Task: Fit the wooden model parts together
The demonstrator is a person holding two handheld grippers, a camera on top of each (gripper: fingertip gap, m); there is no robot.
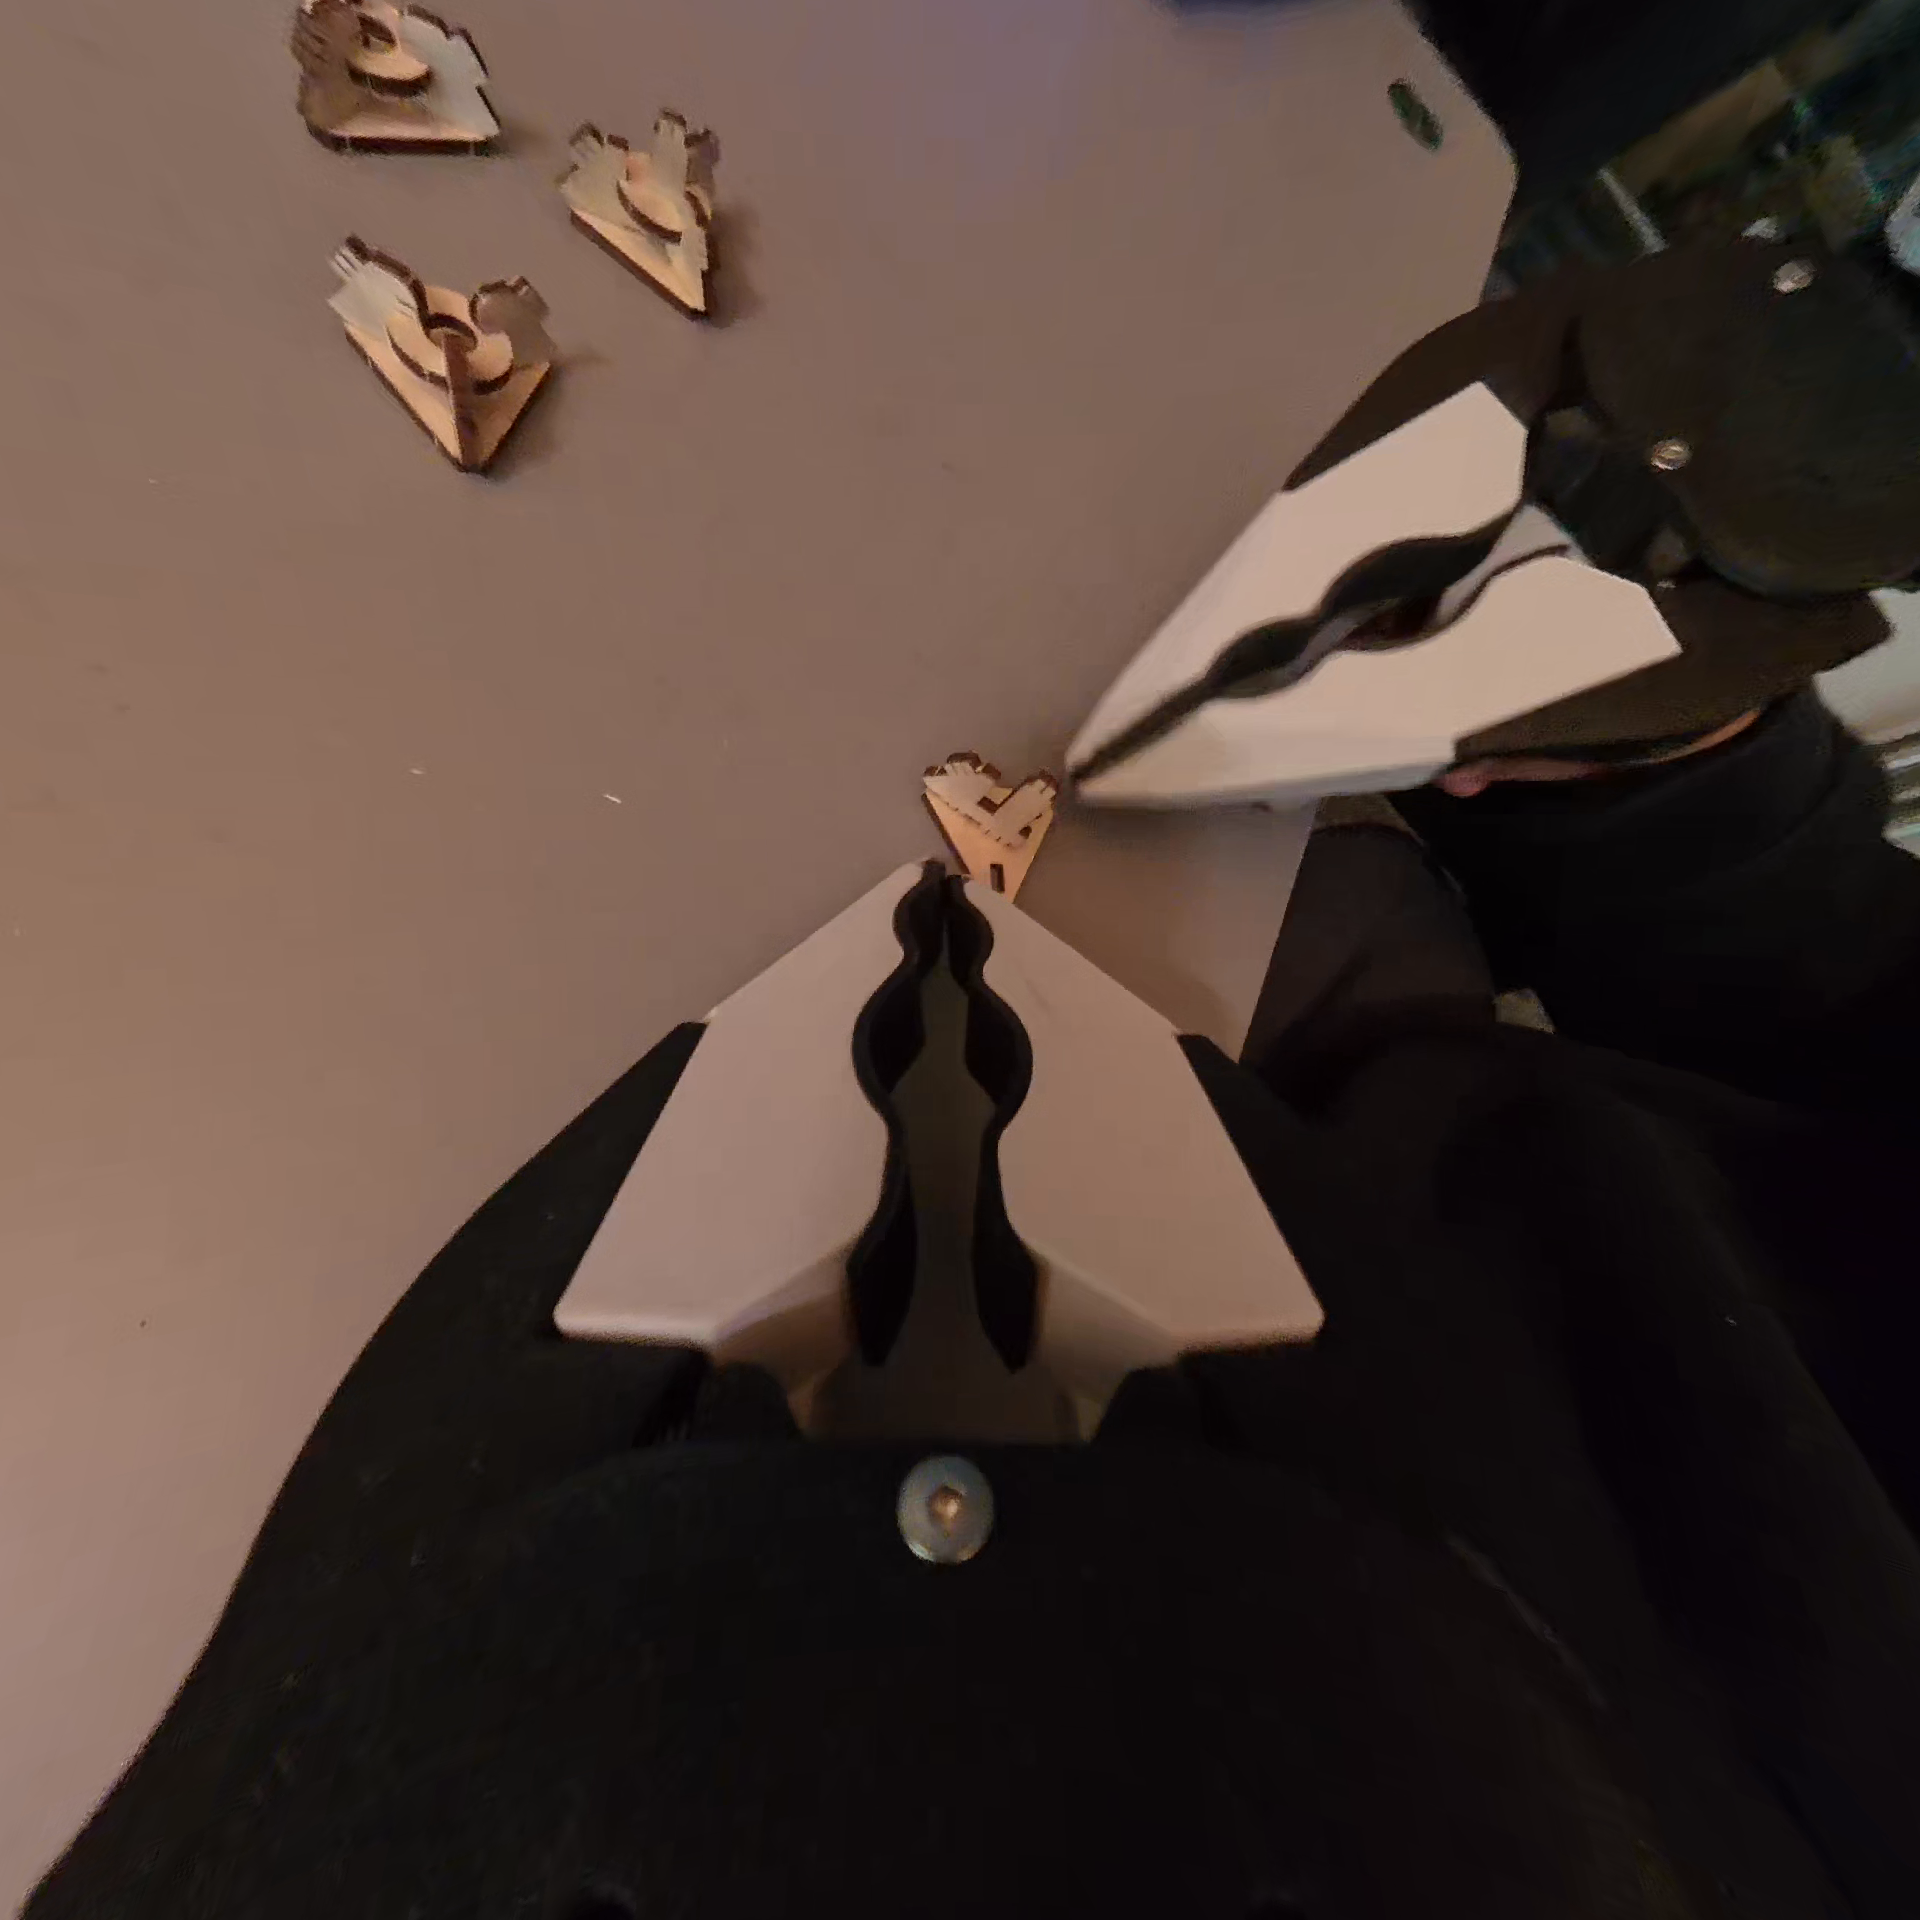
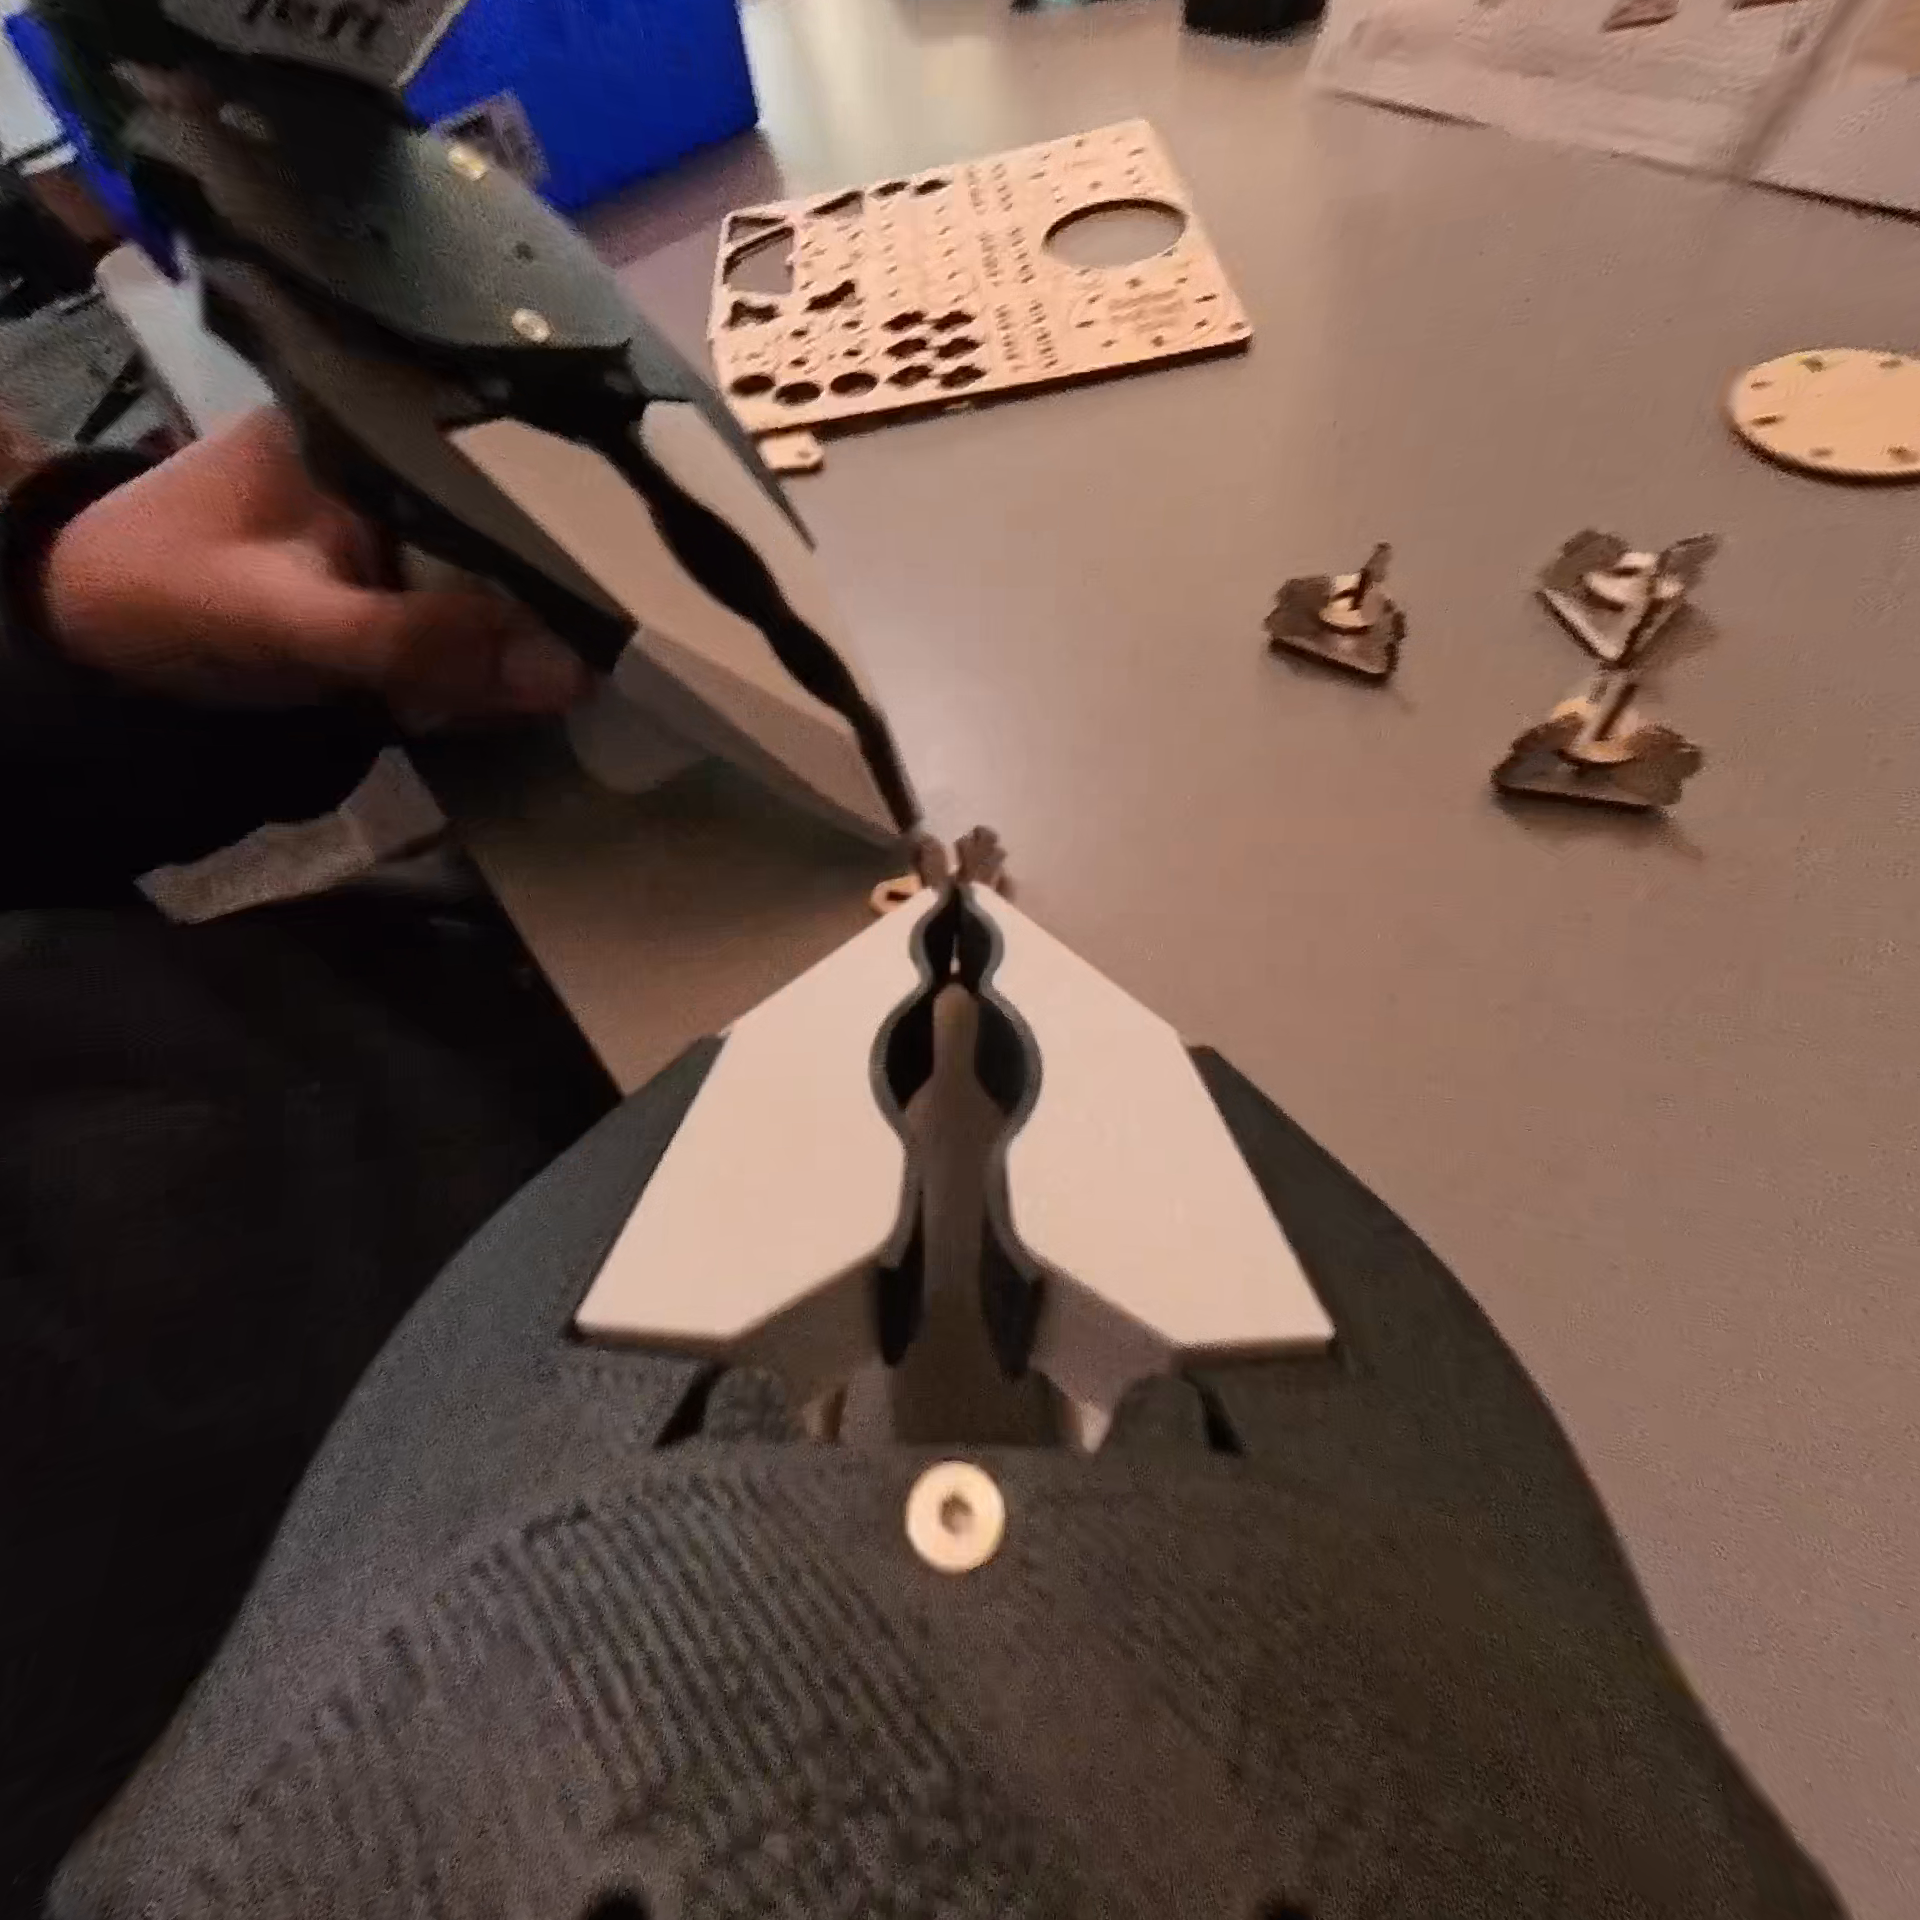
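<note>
table (image 1: 727,623): smooth matt grey | heart-shaped pieces (image 1: 442,358): pale laser-cut wood, dark edges

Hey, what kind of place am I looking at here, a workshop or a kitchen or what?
Probably a hobby or maker workspace. A grey table holds a laser-cut plywood sheet with parts punched out, a wooden disc and small assembled wooden pieces. Nothing kitchen-like is in view.
</note>
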